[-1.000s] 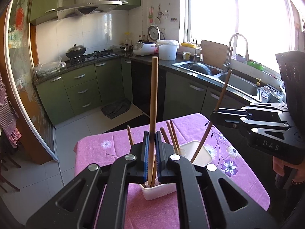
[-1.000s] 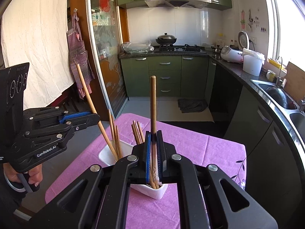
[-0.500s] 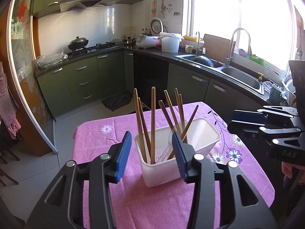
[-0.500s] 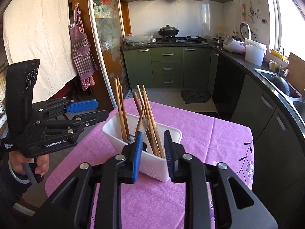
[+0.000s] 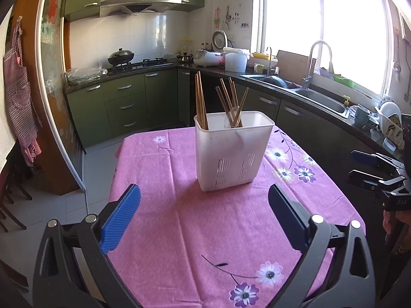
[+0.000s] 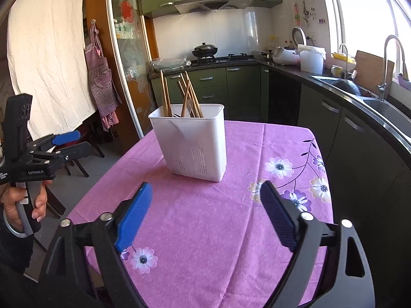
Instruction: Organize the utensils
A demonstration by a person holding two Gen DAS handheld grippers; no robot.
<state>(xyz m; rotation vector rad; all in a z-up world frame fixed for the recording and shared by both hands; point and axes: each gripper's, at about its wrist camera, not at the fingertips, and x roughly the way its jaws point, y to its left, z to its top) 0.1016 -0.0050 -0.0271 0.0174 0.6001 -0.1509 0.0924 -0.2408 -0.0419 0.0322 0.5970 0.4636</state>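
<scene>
A white slotted utensil holder (image 5: pixel 232 151) stands on the pink flowered tablecloth (image 5: pixel 205 231); it also shows in the right wrist view (image 6: pixel 191 141). Several brown wooden chopsticks (image 5: pixel 201 102) stand upright in it, also visible in the right wrist view (image 6: pixel 179 96). My left gripper (image 5: pixel 204 205) is open wide and empty, back from the holder near the table's front. My right gripper (image 6: pixel 205 200) is open wide and empty, also back from the holder. Each gripper shows at the edge of the other's view, the right one (image 5: pixel 372 166) and the left one (image 6: pixel 59 143).
Green kitchen cabinets (image 5: pixel 123 102) and a stove with a wok (image 5: pixel 120 57) line the far wall. A counter with a sink (image 5: pixel 316 100) and faucet runs along the right. A checked apron (image 6: pixel 100 77) hangs by a glass door on the left.
Both grippers opened and let go of their chopsticks, which now stand in the holder. Both grippers then pulled back and down, away from the holder, and opened wider.
</scene>
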